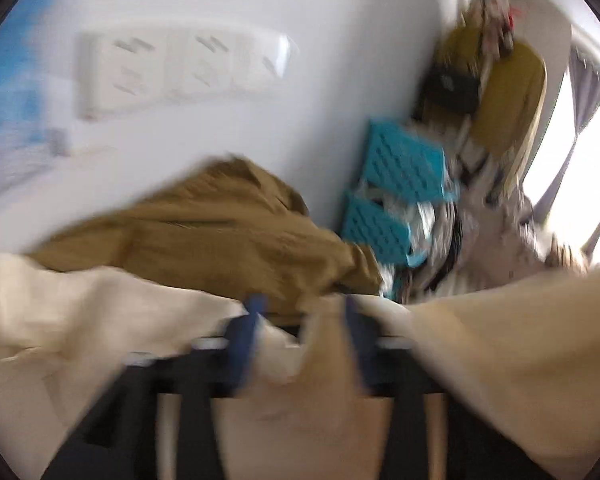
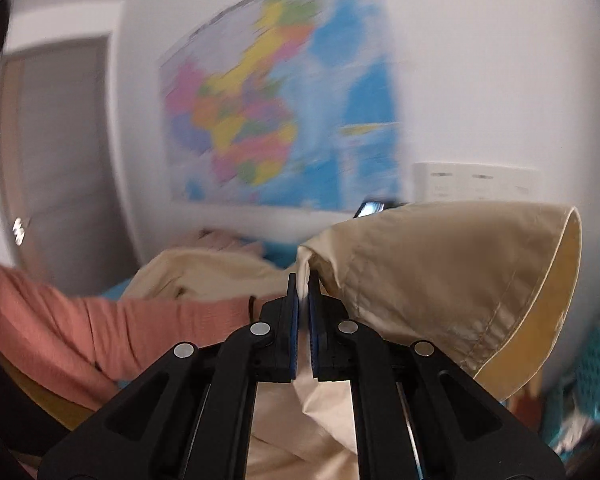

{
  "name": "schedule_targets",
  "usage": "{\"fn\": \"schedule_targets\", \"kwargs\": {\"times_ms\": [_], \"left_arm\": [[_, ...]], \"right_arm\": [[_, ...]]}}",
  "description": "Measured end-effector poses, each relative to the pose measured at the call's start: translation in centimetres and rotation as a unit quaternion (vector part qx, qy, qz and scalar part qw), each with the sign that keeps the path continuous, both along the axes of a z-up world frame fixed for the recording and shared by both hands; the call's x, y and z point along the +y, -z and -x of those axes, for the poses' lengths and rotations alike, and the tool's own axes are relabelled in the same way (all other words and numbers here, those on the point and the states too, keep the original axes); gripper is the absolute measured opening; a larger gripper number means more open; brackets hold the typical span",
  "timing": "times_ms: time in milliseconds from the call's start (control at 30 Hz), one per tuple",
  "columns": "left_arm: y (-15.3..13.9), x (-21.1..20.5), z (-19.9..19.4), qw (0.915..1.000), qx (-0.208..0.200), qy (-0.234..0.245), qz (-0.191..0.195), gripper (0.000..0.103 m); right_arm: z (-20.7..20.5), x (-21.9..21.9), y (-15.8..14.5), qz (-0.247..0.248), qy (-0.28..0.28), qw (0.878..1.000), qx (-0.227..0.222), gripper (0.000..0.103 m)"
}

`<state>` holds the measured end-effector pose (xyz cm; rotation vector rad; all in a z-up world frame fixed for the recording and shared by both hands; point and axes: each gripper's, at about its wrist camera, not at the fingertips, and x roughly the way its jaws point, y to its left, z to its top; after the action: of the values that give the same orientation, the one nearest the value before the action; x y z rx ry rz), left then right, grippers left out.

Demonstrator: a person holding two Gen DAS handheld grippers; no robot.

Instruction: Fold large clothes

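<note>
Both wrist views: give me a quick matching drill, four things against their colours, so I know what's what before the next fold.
Things:
1. garment pinched by the right gripper
2. crumpled garment behind the left gripper
3. baskets
4. sleeve

Colours:
A. turquoise
B. salmon pink
C. cream
D. mustard brown

Pairs: 1-C, 2-D, 3-A, 4-B

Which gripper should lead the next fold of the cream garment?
Probably right: the right gripper is shut on the cream garment, lifted. The left gripper has cloth between parted fingers; firm hold unclear through blur.
</note>
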<state>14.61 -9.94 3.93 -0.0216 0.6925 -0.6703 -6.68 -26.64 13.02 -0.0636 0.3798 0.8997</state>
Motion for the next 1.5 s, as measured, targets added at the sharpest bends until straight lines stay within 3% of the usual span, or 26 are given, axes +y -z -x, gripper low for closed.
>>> {"fn": "schedule_targets", "kwargs": {"times_ms": [200,333,400,433,467,533,567,733,900,933,967,1033,1067,1133,1267,1333,1433,1500], "left_arm": [[-1.7,13.4,2.1,0.9927,-0.025,-0.118,-0.004,0.053],[-1.3,21.9,4.5,0.9836,-0.006,-0.180,0.012,0.054],[-0.9,24.7,6.0,0.9808,0.000,-0.194,0.016,0.056],[-0.7,25.4,6.6,0.9800,0.000,-0.198,0.014,0.059],[-0.5,26.0,7.2,0.9795,0.001,-0.201,0.009,0.060],[0.2,26.4,8.3,0.9799,0.009,-0.199,-0.007,0.067],[0.6,26.6,8.8,0.9805,0.013,-0.196,-0.009,0.067],[2.4,25.4,10.4,0.9891,0.031,-0.144,0.000,0.077],[2.9,21.9,10.8,0.9961,0.034,-0.081,0.002,0.086],[2.8,21.0,11.0,0.9972,0.034,-0.067,0.004,0.086],[2.8,20.2,11.3,0.9983,0.036,-0.046,0.008,0.086],[2.7,18.7,11.8,0.9991,0.030,-0.030,-0.007,0.087],[2.8,18.1,12.2,0.9992,0.024,-0.025,-0.017,0.087],[2.8,17.6,12.8,0.9992,0.017,-0.018,-0.032,0.087],[2.4,19.5,14.0,0.9996,0.021,-0.019,-0.006,0.087],[1.6,22.2,15.1,0.9987,0.023,-0.015,0.042,0.087],[0.2,25.8,16.7,0.9957,0.006,-0.039,0.084,0.091],[-0.4,27.3,18.1,0.9946,-0.007,-0.061,0.084,0.093]], "right_arm": [[-1.0,9.9,4.2,0.091,-0.068,0.993,0.014,0.005],[-3.4,15.4,9.5,0.159,-0.085,0.980,0.080,0.006],[-4.3,17.6,12.3,0.203,-0.080,0.970,0.106,0.012],[-4.6,18.3,13.3,0.219,-0.076,0.966,0.115,0.029],[-4.8,19.0,14.3,0.235,-0.084,0.959,0.137,0.054],[-4.3,19.3,14.4,0.251,-0.103,0.952,0.144,0.081],[-3.6,19.1,13.8,0.257,-0.109,0.951,0.135,0.083],[-1.7,15.1,9.1,0.233,-0.131,0.956,0.121,0.083],[-5.6,9.4,5.5,0.158,-0.065,0.974,0.149,0.083],[-6.7,8.4,5.3,0.147,-0.043,0.976,0.156,0.080],[-7.8,7.5,5.4,0.138,-0.019,0.977,0.163,0.070],[-10.3,6.3,6.8,0.114,-0.004,0.968,0.224,0.063],[-11.3,6.5,8.4,0.105,-0.020,0.957,0.271,0.063],[-11.8,7.6,10.4,0.120,-0.031,0.948,0.294,0.061],[-11.9,11.6,11.5,0.082,-0.116,0.935,0.325,0.039],[-12.1,13.9,10.6,0.050,-0.146,0.934,0.323,0.039],[-12.7,16.7,9.2,0.024,-0.183,0.926,0.331,0.048],[-13.1,17.3,7.7,0.030,-0.174,0.938,0.299,0.050]]}}
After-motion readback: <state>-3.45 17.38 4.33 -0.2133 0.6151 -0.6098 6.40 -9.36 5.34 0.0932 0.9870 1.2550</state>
